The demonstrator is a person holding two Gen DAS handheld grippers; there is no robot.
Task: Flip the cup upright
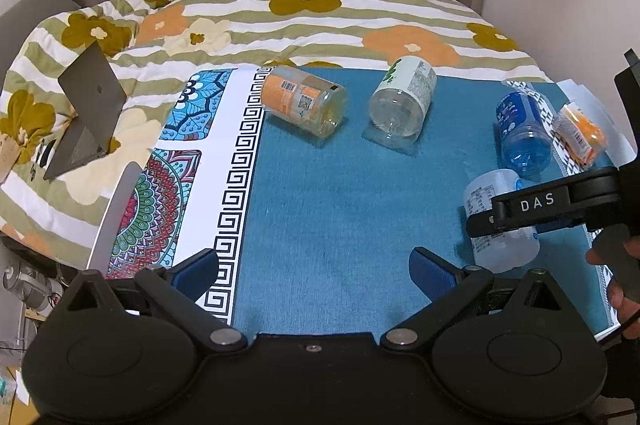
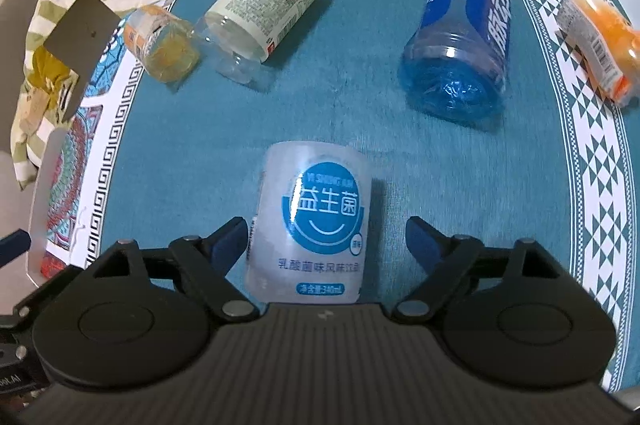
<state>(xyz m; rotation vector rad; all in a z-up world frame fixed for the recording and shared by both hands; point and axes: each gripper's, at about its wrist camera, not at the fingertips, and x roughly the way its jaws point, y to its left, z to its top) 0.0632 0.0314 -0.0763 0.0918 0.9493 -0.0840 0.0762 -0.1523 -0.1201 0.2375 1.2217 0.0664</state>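
Several cut-bottle cups lie on their sides on a teal cloth [image 1: 320,209]. A frosted white cup with a blue round label [image 2: 312,225] lies between the open fingers of my right gripper [image 2: 326,245]; its left side is close to the left finger. It also shows in the left wrist view [image 1: 496,225], partly behind the right gripper [image 1: 552,205]. My left gripper [image 1: 314,271] is open and empty above bare cloth.
A blue cup [image 2: 460,41], a small orange cup [image 2: 600,45], a white-labelled clear cup [image 2: 264,13] and an orange-labelled yellow cup [image 2: 160,41] lie farther back. A grey laptop [image 1: 84,113] stands on the floral quilt [image 1: 280,21] at the left. Curtains hang behind.
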